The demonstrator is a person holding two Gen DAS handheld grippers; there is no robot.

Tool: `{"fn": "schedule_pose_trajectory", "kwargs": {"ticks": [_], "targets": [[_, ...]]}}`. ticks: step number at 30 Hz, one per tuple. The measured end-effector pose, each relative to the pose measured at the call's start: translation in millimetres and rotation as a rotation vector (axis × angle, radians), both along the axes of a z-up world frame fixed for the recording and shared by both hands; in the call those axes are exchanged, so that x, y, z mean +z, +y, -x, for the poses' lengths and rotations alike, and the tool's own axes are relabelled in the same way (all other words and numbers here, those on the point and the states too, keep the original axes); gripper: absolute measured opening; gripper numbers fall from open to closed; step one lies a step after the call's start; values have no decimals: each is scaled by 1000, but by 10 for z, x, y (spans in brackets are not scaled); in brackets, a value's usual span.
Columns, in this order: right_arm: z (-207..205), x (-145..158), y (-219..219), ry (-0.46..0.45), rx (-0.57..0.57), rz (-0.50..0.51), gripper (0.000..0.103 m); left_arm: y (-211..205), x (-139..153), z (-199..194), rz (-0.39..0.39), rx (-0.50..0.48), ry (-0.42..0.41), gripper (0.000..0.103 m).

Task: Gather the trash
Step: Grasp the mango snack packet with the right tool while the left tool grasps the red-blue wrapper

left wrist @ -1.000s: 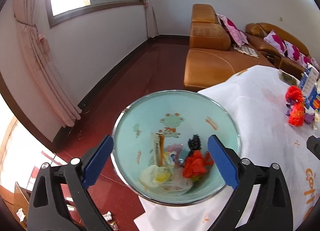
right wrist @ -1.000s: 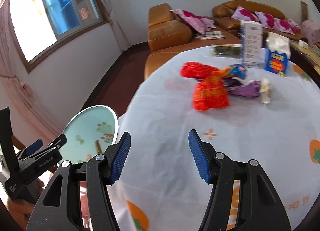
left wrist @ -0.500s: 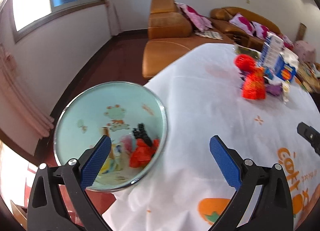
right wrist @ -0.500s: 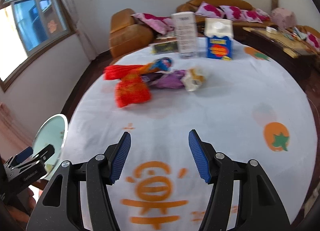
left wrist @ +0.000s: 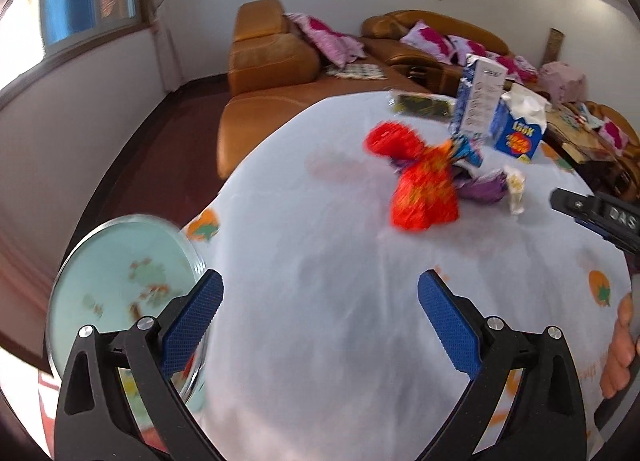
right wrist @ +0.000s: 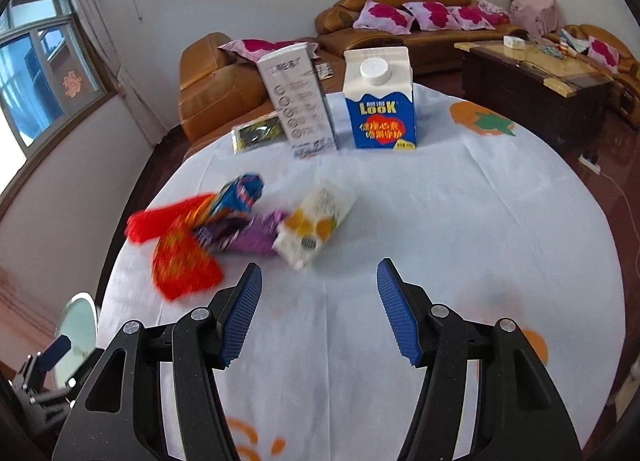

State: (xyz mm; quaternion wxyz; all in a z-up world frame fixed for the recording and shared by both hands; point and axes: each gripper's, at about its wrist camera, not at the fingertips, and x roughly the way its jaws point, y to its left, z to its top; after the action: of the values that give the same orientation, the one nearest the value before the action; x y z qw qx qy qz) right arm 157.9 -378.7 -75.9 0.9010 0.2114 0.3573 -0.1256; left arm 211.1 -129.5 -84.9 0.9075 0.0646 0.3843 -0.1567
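Observation:
A pile of trash lies on the round white table (right wrist: pixel 460 221): a red wrapper (right wrist: pixel 180 257), a blue wrapper (right wrist: pixel 240 193), a purple wrapper (right wrist: pixel 256 237) and a crumpled white carton (right wrist: pixel 312 225). The red wrapper also shows in the left wrist view (left wrist: pixel 424 189). A pale green trash bin (left wrist: pixel 120 285) stands off the table's left edge; its contents are blurred. My left gripper (left wrist: pixel 320 317) is open and empty over the table near the bin. My right gripper (right wrist: pixel 320 313) is open and empty just short of the carton.
A blue LOOK carton (right wrist: pixel 380 101), a grey box (right wrist: pixel 300 101) and a flat dark packet (right wrist: pixel 256 133) stand at the table's far side. Brown sofas (right wrist: pixel 224 89) and a coffee table (right wrist: pixel 536 89) are beyond.
Both grippers swung right, from over the bin toward the table. The bin slid to the left edge of both views. The right gripper came closer to the trash pile.

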Motion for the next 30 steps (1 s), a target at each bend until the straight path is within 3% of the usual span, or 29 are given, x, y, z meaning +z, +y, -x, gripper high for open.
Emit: {"fn": "schedule_pose_trajectory", "kwargs": {"ticks": [8, 10, 11, 12, 13, 15, 18, 23, 28, 30], "targets": [[-523, -163, -215, 63, -20, -72, 60, -597, -51, -473, 59, -89, 7, 87], [-612, -307, -281, 97, -15, -127, 54, -723, -94, -572, 75, -109, 15, 87], [-637, -384, -313, 109, -8, -166, 43, -779, -133, -625, 73, -113, 28, 87], [-649, -443, -340, 117, -3, -199, 39, -820, -159, -662, 76, -110, 38, 83], [-623, -436, -362, 91, -9, -198, 27, -840, -178, -688, 83, -113, 46, 77], [-605, -436, -387, 83, 9, -207, 22, -886, -242, -741, 98, -128, 79, 47], [-475, -413, -431, 61, 1, -237, 20, -871, -221, -712, 131, -139, 85, 28], [-76, -183, -326, -13, -36, -111, 20, -779, -132, -485, 143, -172, 72, 23], [244, -62, -143, -31, -39, -20, 20, -579, -39, -112, 161, -199, 66, 23], [351, -32, -63, -35, -35, 19, 20, -474, -32, 35, 134, -185, 56, 23]]}}
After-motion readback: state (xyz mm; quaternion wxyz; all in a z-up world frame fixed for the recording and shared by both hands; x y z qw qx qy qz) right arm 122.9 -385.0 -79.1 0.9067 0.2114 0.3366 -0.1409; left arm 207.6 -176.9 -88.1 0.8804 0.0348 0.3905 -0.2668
